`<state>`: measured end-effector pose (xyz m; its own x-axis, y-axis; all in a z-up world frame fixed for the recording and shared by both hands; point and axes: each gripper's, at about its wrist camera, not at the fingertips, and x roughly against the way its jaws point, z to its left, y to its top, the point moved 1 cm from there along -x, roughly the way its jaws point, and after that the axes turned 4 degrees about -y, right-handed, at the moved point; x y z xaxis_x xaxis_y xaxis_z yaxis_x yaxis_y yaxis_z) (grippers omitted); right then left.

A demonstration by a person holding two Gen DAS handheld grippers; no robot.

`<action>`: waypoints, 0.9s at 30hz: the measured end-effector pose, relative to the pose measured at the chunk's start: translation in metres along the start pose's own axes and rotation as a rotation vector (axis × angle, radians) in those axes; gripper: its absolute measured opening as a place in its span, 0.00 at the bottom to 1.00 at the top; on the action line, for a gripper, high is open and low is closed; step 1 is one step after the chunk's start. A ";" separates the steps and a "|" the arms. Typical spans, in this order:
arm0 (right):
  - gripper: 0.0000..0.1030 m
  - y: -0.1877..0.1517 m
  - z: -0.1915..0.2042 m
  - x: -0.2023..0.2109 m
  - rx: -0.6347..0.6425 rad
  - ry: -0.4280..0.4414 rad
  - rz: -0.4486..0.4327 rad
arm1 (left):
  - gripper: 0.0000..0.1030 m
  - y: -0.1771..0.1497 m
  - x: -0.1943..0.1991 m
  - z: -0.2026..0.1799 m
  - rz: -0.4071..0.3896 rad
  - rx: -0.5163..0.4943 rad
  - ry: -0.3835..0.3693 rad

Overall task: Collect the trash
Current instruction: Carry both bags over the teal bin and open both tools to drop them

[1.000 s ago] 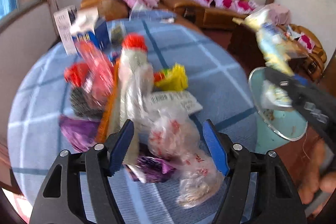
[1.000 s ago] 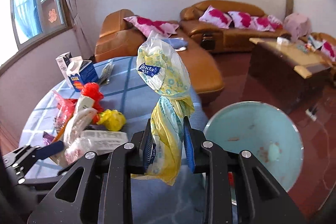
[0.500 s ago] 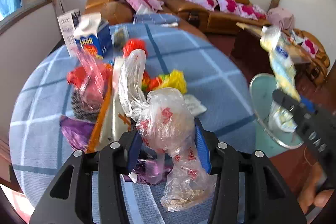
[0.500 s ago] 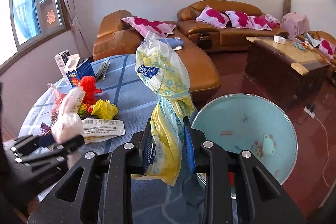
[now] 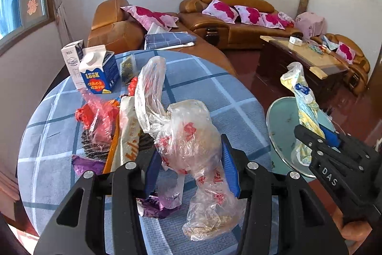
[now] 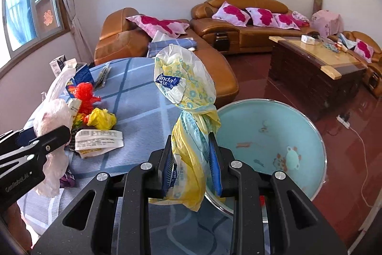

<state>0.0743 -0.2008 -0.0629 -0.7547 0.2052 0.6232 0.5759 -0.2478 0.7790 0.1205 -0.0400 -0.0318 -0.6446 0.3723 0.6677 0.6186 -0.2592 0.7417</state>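
My left gripper (image 5: 191,166) is shut on a clear plastic bag with red print (image 5: 188,135) and holds it above the round table with a blue checked cloth (image 5: 214,92). My right gripper (image 6: 192,159) is shut on a yellow and white tissue wrapper (image 6: 188,99), held upright just left of a light blue basin (image 6: 274,135) standing beside the table. The basin also shows in the left wrist view (image 5: 281,121). More trash lies on the table: a red plastic bag (image 5: 95,116), a yellow wad (image 6: 102,118), a white receipt-like wrapper (image 6: 98,139), a purple wrapper (image 5: 88,164).
A blue milk carton (image 5: 99,73) and a white carton (image 5: 72,56) stand at the table's far left. Brown leather sofas (image 6: 241,20) with pink cushions line the back wall. A wooden coffee table (image 6: 317,68) stands at the right on a red floor.
My left gripper closed on the clear bag and lifted it up off the pile. My right gripper, still holding the yellow wrapper, moved a little toward the basin.
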 end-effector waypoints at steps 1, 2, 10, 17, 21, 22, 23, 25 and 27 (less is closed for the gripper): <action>0.27 -0.001 -0.003 0.001 -0.002 -0.004 -0.001 | 0.45 0.001 -0.002 -0.002 0.000 -0.002 -0.002; 0.27 -0.001 -0.004 0.002 -0.003 -0.008 -0.002 | 0.45 0.002 -0.003 -0.003 -0.001 -0.005 -0.004; 0.27 -0.005 -0.029 0.005 -0.029 -0.058 0.001 | 0.45 0.011 -0.013 -0.026 -0.008 -0.044 -0.035; 0.27 -0.011 -0.056 0.005 -0.062 -0.116 0.012 | 0.45 0.018 -0.023 -0.052 -0.016 -0.086 -0.071; 0.27 -0.016 -0.074 0.001 -0.093 -0.150 0.028 | 0.45 0.021 -0.029 -0.070 -0.015 -0.118 -0.092; 0.27 -0.017 -0.078 0.001 -0.102 -0.156 0.032 | 0.45 0.022 -0.031 -0.074 -0.015 -0.125 -0.097; 0.27 -0.019 -0.082 0.000 -0.110 -0.162 0.036 | 0.45 0.022 -0.032 -0.078 -0.014 -0.133 -0.103; 0.27 -0.020 -0.089 -0.002 -0.121 -0.173 0.042 | 0.45 0.024 -0.038 -0.087 -0.009 -0.147 -0.119; 0.27 -0.020 -0.096 -0.003 -0.135 -0.182 0.043 | 0.45 0.025 -0.045 -0.098 0.000 -0.167 -0.135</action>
<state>0.0349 -0.2875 -0.0865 -0.6540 0.3557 0.6676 0.5503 -0.3818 0.7426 0.1209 -0.1505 -0.0371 -0.5716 0.4851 0.6618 0.5288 -0.3989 0.7491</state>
